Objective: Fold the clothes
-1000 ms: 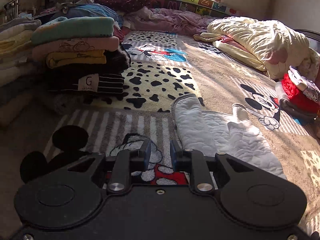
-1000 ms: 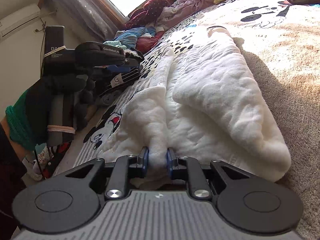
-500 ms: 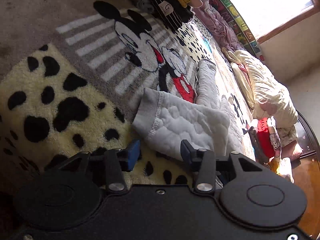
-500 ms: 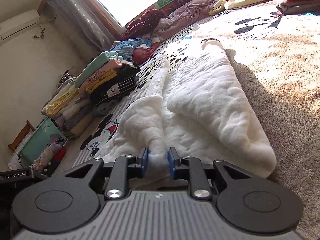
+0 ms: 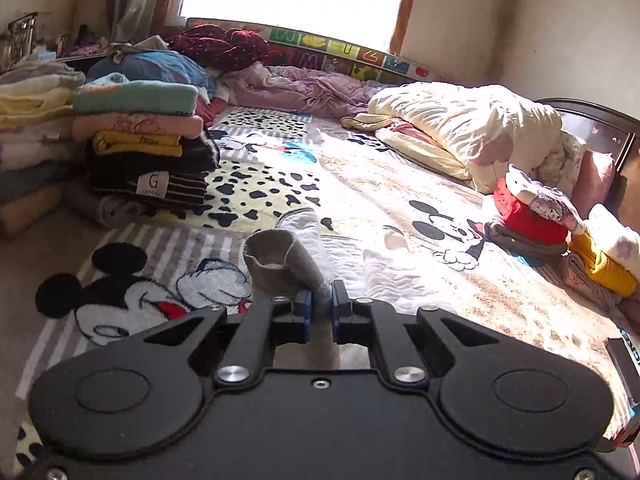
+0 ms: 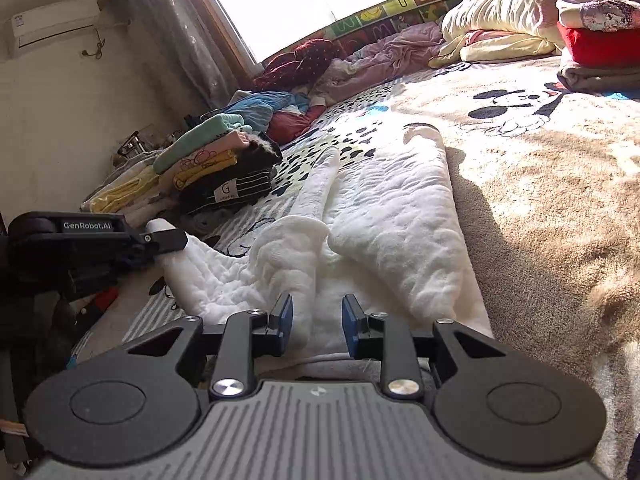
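One white quilted garment (image 6: 384,216) lies spread across the middle of a bed (image 6: 560,184) covered by a cartoon-mouse blanket, with two stacks of folded clothes on it: one (image 5: 144,144) at the left edge, a smaller one (image 5: 532,220) at the right edge. The left gripper (image 5: 320,312) is clamped on the garment's cuff (image 5: 276,264), lifting it clear of the blanket. The right gripper (image 6: 316,320) is opening, pads apart, a fold of the white fabric between them but unpinched.
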Tool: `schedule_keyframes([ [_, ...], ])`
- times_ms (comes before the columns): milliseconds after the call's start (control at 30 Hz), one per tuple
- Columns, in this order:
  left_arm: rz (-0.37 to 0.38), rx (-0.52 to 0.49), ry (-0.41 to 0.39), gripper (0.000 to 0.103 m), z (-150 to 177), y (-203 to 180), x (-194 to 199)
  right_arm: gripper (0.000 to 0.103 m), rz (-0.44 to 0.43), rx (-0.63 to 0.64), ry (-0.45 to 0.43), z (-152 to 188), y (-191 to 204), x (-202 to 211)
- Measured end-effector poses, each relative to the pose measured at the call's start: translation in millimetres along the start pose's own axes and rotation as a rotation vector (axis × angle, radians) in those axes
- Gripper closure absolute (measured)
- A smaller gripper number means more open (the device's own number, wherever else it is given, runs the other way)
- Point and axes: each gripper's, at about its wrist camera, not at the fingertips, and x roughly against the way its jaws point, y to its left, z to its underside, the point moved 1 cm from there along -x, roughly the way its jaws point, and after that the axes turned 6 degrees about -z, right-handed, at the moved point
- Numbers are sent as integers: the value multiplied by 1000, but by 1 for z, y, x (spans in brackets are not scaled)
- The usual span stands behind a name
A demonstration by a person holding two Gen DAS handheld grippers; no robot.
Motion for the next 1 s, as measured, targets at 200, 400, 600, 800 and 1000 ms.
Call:
schedule_keyframes([
  [200,61,-293,-65,96,-32,-43,-9,74,-73,203,-27,3,38,13],
  [400,101,-469,-67,96,-29,-58,-20,73,-102,502,4,25,81,-1],
  [600,116,-553,-68,96,-24,-60,-38,70,-70,697,39,43,98,-28],
  [800,101,-536,-54,96,-24,-44,-79,65,-12,718,123,49,91,-50],
  [1000,142,-462,-27,96,-21,-29,-127,65,-23,770,148,59,103,-47],
])
